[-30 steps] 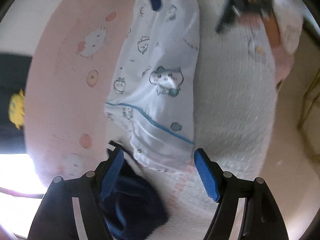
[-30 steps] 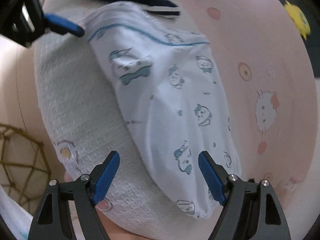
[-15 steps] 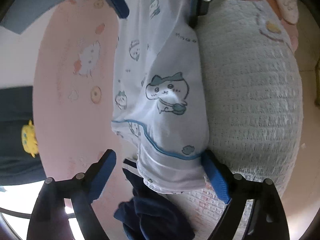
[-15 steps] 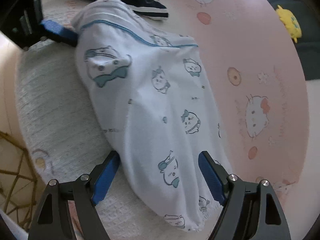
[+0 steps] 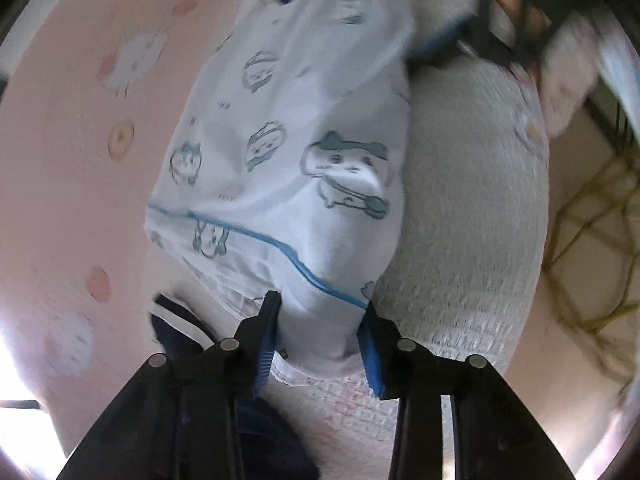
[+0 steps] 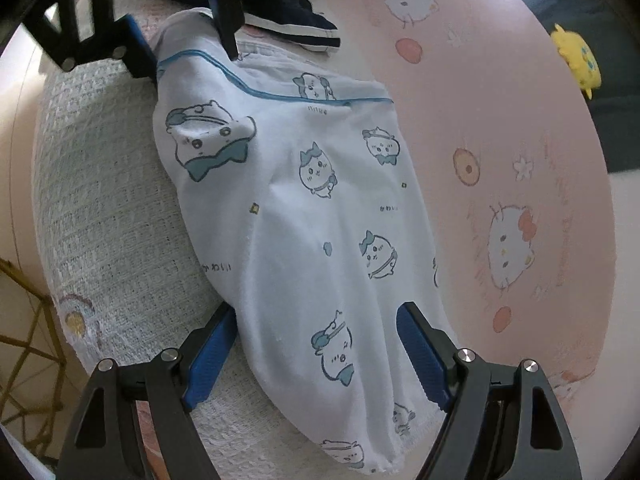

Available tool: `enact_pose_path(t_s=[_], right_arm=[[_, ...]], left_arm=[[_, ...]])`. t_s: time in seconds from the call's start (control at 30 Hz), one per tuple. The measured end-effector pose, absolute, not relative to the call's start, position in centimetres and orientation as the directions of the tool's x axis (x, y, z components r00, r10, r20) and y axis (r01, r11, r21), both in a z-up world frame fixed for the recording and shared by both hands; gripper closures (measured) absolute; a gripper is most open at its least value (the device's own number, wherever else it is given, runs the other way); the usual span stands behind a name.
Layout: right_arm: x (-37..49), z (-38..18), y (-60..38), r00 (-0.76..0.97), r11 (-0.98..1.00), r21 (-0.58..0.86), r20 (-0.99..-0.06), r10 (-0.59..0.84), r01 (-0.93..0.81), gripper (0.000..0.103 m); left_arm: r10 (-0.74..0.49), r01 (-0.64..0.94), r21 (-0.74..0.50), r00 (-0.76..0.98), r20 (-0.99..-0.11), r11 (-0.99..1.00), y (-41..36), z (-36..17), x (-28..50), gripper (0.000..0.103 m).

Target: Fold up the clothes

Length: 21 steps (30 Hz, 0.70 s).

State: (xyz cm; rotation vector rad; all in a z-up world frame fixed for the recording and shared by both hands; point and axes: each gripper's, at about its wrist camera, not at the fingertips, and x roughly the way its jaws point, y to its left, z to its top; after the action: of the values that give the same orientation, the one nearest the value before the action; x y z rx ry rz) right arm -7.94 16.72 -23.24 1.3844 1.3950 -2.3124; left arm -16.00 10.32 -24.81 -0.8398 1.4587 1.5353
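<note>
A pink cartoon-print blanket (image 6: 520, 128) covers the bed, a white knitted throw (image 6: 112, 208) beside it. Across both lies the white printed garment (image 6: 304, 208). The left gripper (image 5: 318, 338) is closing on its blue-piped end; the right gripper (image 6: 316, 354) straddles the other end, released.

Print on white garment (image 6: 304, 216): small Japanese characters, "かわいい", between the cartoon animals.
Pink cat-print blanket (image 6: 520, 160): faint pink lettering beside the cat's head, unreadable.
</note>
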Motion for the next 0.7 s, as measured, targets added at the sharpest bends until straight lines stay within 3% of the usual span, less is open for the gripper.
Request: enact_pose_path(t_s=[0.3,0.43,0.5,0.53,0.6,0.7], right_arm=[[-7.7,-23.7,13.3,-0.638,-0.436,-0.698,-0.708,0.303,0.568,0.023],[-8.4,-23.7,12.4,-0.643,-0.423,-0.692,-0.714,0.278,0.585,0.026],[-8.9,-23.7,12.2,-0.615,-0.451,-0.658,-0.743,0.262,0.603,0.053],[-9.3,-23.8,12.2,-0.601,-0.466,-0.644,-0.755,0.261,0.607,0.059],[-10.0,-23.9,12.2,-0.585,-0.485,-0.633,-0.765,0.270,0.603,0.081],[-10.5,-23.1,12.8,-0.565,-0.543,-0.591,-0.790,0.239,0.597,0.089]], left_arm=[[0.212,-0.926,0.094,-0.181,-0.960,-0.366,11.1,-21.4,-23.4,0.078],[0.257,-0.896,-0.008,-0.119,-0.959,-0.445,11.1,-20.4,-25.3,0.078],[0.266,-0.890,-0.013,-0.122,-0.956,-0.455,11.2,-20.1,-25.5,0.078],[0.266,-0.890,-0.011,-0.125,-0.956,-0.457,11.2,-20.0,-25.4,0.078],[0.259,-0.887,-0.005,-0.130,-0.957,-0.461,11.2,-19.9,-25.0,0.078],[0.256,-0.882,-0.002,-0.135,-0.957,-0.471,10.6,-19.9,-23.5,0.078]])
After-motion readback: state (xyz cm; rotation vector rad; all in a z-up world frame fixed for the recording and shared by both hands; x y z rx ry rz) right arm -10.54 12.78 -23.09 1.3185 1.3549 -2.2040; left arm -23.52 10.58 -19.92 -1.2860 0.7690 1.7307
